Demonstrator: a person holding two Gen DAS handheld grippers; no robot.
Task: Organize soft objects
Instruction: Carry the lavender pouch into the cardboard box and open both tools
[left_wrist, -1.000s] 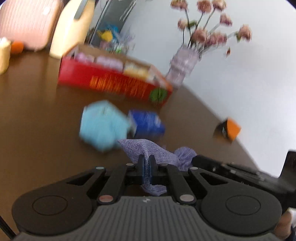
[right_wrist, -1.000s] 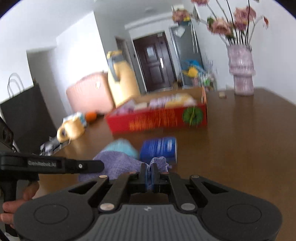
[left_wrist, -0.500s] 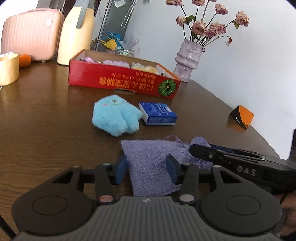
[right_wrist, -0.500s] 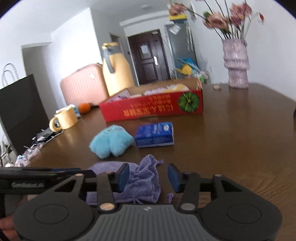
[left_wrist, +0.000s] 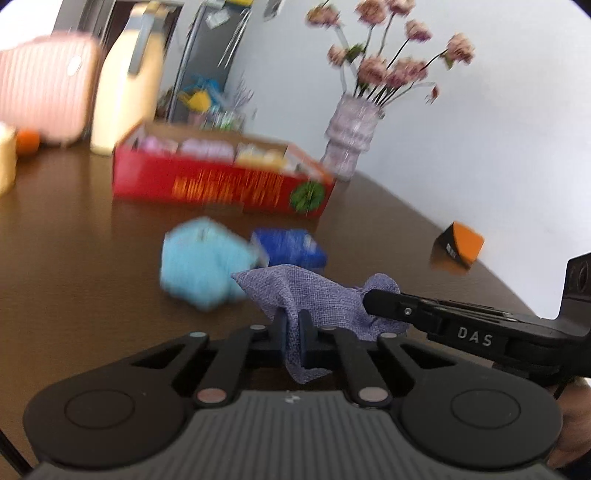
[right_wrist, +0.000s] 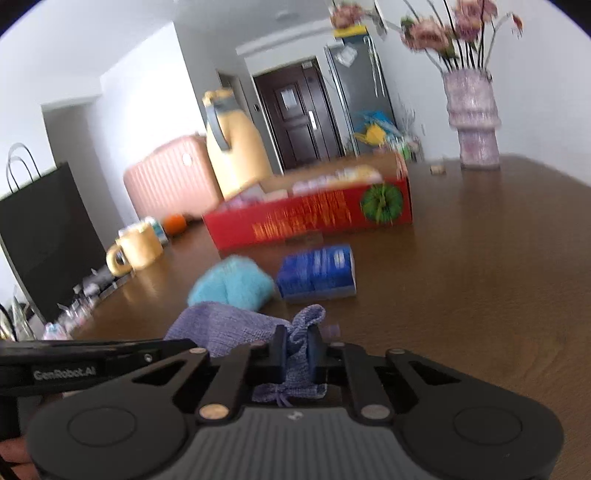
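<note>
**Two grippers pinch one purple pouch above a brown table**

Readable writing first: the arm of the right gripper (left_wrist: 369, 295), seen from the left wrist, carries white letters "DAS". The arm of the left gripper (right_wrist: 199, 345), seen from the right wrist, reads "GenRobot.AI". The red box (left_wrist: 221, 184) has a band of orange print along its side, too blurred to read, and a round green emblem near its right end.

The pouch (left_wrist: 314, 295) is a soft, coarse-woven purple bag with a drawstring. The left gripper's jaws are closed tight on one edge of it; the right gripper's jaws are closed on its gathered neck, and the cord's knot hangs below them. The cloth sags between the two, lifted off the table (left_wrist: 74, 258), which is dark, glossy wood.

Just behind the pouch lie a fluffy light-blue plush (left_wrist: 199, 266) and a blue rectangular packet (left_wrist: 291, 249), side by side. Farther back stands the red cardboard box, open-topped, with pale soft items inside. Beyond it are a ribbed lilac vase (left_wrist: 351, 144) of pink flowers, a ribbed pink suitcase (left_wrist: 40, 96), and a yellow mug (right_wrist: 136, 249). A small orange-and-black wedge (left_wrist: 458, 245) sits near the table's right edge.
</note>
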